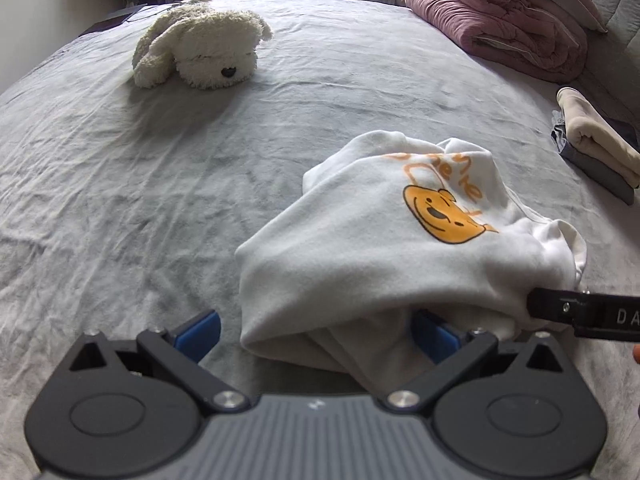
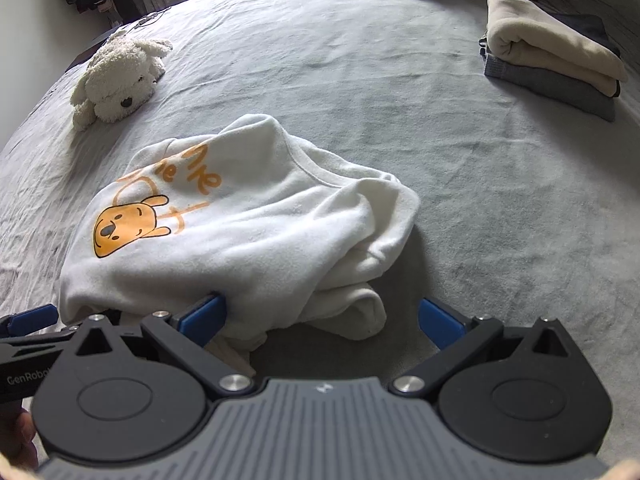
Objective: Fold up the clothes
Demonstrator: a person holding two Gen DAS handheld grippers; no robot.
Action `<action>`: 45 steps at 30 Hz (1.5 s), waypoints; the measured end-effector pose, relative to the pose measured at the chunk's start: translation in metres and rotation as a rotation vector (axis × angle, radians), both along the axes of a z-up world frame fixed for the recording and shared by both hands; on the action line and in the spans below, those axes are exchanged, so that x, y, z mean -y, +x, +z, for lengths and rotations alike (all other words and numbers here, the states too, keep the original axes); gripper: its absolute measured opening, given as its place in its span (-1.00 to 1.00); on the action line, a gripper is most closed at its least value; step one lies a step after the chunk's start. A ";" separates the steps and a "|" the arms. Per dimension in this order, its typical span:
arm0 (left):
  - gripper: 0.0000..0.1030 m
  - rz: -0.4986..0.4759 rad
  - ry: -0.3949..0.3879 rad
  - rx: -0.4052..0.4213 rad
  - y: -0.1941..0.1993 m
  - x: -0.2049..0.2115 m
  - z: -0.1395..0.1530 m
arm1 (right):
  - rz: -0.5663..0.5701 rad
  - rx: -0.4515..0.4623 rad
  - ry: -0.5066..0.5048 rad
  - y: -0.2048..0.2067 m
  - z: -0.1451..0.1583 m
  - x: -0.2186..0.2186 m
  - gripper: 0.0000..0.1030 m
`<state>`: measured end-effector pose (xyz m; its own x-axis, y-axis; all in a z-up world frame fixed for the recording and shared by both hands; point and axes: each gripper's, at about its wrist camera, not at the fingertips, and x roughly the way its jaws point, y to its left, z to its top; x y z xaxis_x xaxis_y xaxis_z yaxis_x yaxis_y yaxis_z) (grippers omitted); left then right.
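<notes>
Left tool point(image 1: 316, 330) spread wide, near edge of the white sweatshirt point(image 1: 384, 248) between its blue pads, not pinched. Right tool point(image 2: 322, 320) likewise wide, straddling the sweatshirt's near right folds. Sweatshirt bunched on grey bed point(image 1: 120, 184). Far left: plush dog point(image 1: 200, 44). Far right: folded clothes point(image 2: 552, 56).

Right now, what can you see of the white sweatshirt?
The white sweatshirt looks like soft fleece, with an orange cartoon bear face and orange lettering printed on it. It lies bunched and partly folded on the grey bedsheet, with rumpled layers at its near edge. Both grippers are open at that edge: the left gripper straddles the cloth, and one blue finger of the right gripper sits against the hem. Whether a sleeve is tucked under, I cannot tell.
</notes>
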<state>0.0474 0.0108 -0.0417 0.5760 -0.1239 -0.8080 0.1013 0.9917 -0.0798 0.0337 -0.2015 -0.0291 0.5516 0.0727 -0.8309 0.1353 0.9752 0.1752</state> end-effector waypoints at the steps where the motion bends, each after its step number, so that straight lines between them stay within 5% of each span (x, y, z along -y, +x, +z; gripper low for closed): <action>1: 0.99 -0.007 -0.020 -0.006 0.002 -0.001 -0.004 | 0.003 -0.002 0.012 0.001 -0.003 0.002 1.00; 7: 0.99 -0.026 -0.130 -0.039 0.009 -0.008 -0.021 | 0.017 0.001 0.102 0.008 -0.020 0.014 1.00; 20: 0.99 -0.022 -0.148 -0.042 0.008 -0.009 -0.021 | 0.019 0.124 0.090 -0.006 -0.027 0.014 1.00; 34: 0.71 -0.052 -0.191 0.022 0.008 -0.020 0.000 | 0.017 0.036 0.194 -0.011 -0.014 0.024 1.00; 37: 0.46 -0.051 -0.201 0.043 0.004 -0.023 0.003 | 0.002 0.043 0.253 -0.019 -0.008 0.027 1.00; 45: -0.61 -0.062 -0.239 0.116 -0.016 -0.023 0.017 | -0.003 0.067 0.341 -0.028 0.005 0.026 1.00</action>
<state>0.0319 0.0338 -0.0250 0.6481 -0.3412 -0.6808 0.1830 0.9376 -0.2957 0.0059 -0.2279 -0.0246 0.6050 0.3382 -0.7208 0.1147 0.8588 0.4992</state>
